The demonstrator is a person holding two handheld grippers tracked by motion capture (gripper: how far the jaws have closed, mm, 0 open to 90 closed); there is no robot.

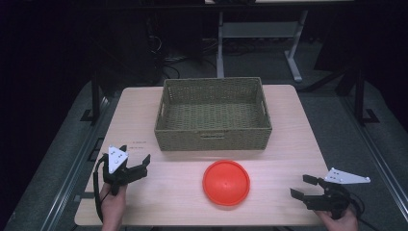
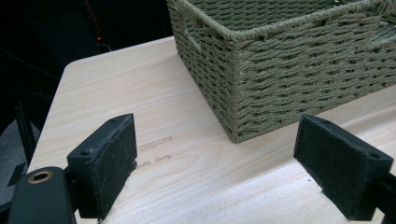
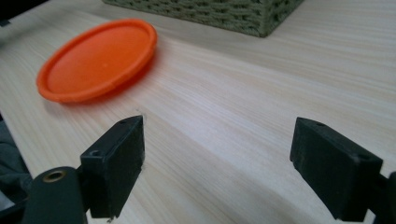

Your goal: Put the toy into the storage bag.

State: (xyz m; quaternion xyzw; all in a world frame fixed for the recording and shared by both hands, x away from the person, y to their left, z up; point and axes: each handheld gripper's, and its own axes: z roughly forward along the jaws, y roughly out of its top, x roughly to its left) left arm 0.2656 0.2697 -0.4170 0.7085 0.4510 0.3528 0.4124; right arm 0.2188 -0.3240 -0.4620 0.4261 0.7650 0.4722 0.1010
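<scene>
Disc (image 1: 226, 182) on table (image 1: 288, 139), just in front of basket (image 1: 213, 114)

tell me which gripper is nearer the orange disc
Right, though only slightly. The right gripper sits open off the orange disc's right side. The left gripper sits open off its left side, a little farther back toward the basket.

Table (image 1: 144, 202): basket (image 1: 213, 137), orange disc (image 1: 226, 183)

The basket (image 2: 289, 60) runs past the top and right edges of the left gripper view; in the right gripper view one corner of it shows. There the orange disc's (image 3: 98, 58) underside stays hidden against the surface (image 3: 243, 107).
</scene>
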